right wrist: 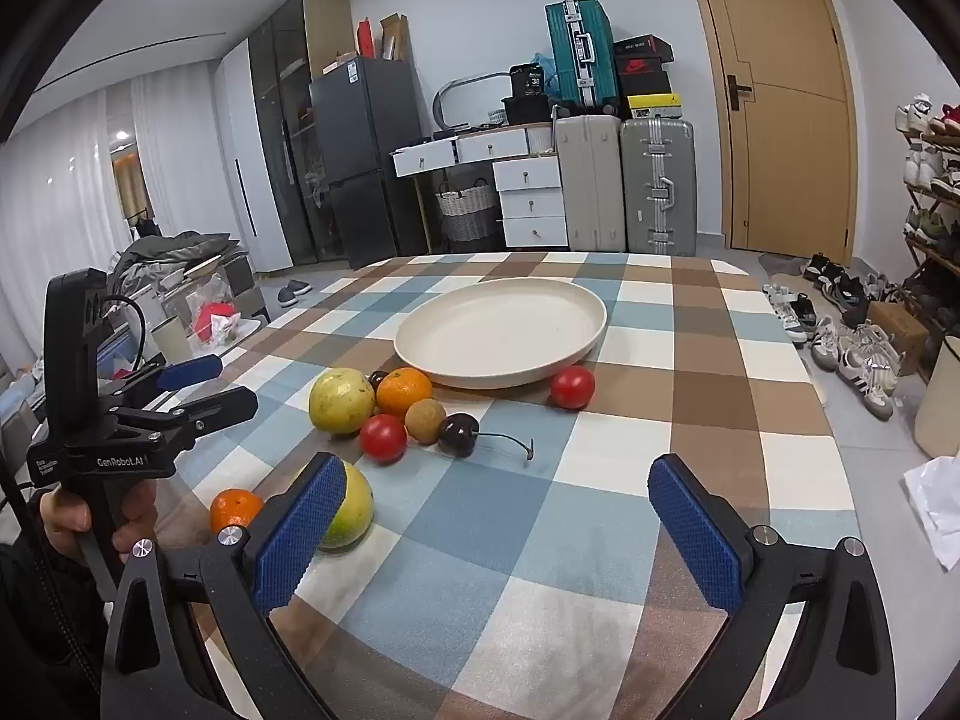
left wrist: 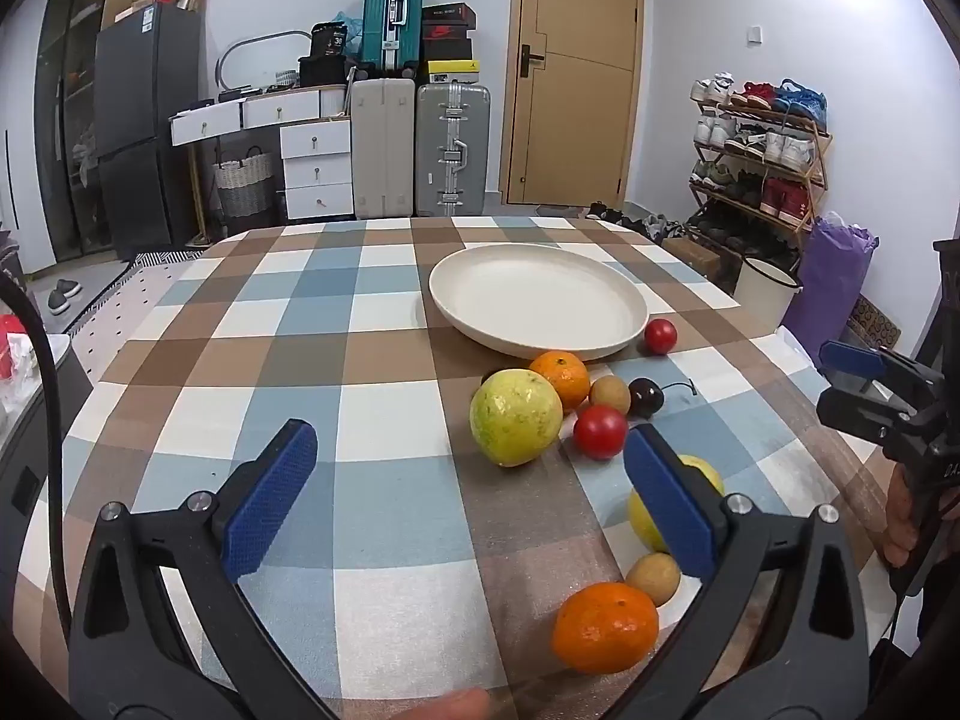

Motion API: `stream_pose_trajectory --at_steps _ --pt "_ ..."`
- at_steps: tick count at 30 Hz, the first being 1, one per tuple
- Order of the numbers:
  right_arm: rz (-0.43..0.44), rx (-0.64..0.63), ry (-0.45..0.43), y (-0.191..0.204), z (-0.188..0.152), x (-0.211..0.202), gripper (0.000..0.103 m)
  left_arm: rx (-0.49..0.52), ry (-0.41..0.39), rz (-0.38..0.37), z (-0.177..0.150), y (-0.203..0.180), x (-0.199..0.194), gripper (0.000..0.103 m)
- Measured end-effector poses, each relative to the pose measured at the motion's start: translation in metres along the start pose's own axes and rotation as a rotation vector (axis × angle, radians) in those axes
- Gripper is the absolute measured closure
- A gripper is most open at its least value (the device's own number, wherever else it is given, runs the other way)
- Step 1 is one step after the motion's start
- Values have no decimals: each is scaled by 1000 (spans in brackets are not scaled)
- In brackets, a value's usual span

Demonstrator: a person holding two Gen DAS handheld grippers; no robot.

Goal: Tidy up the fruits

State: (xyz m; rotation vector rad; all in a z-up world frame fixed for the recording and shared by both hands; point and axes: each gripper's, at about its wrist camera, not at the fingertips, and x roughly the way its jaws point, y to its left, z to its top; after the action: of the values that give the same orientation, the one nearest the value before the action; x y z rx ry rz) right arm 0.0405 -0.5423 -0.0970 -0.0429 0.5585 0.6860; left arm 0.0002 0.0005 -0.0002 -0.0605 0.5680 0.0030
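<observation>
Both sets of fingers stand spread as wide as they go and hold nothing: the left gripper [left wrist: 471,495] hangs over bare checked cloth, the right gripper [right wrist: 498,531] likewise, neither touching any fruit.

The fruits all lie loose on the surface [left wrist: 240,372], none yet in the cream plate [right wrist: 498,324] at the far middle. Just near of the plate sit a far orange [right wrist: 404,391], a big green guava [right wrist: 342,401], two red tomatoes [right wrist: 384,438] [right wrist: 573,387], a brown longan [right wrist: 425,420] and a dark cherry [right wrist: 459,433] with its stem trailing right. Nearer lie a second guava [right wrist: 354,510], a near orange [left wrist: 605,627] and another longan [left wrist: 654,578].

The likely trouble is rolling. These are round things packed touching one another, so a finger pushed in between may nudge a neighbour off toward the edge. The cherry is small and could slip from wide flat pads.
</observation>
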Motion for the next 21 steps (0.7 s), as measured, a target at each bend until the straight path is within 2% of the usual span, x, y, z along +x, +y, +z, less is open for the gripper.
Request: stream_pose_trajectory --at_steps 9,11,21 --pt "-3 -2 -5 0 -1 -3 0 24 -1 -3 1 -6 2 1" --pt "-3 -4 8 2 1 3 0 0 -4 0 0 0 0 1" --pt "2 -4 8 2 -1 1 0 1 -4 1 0 0 0 1"
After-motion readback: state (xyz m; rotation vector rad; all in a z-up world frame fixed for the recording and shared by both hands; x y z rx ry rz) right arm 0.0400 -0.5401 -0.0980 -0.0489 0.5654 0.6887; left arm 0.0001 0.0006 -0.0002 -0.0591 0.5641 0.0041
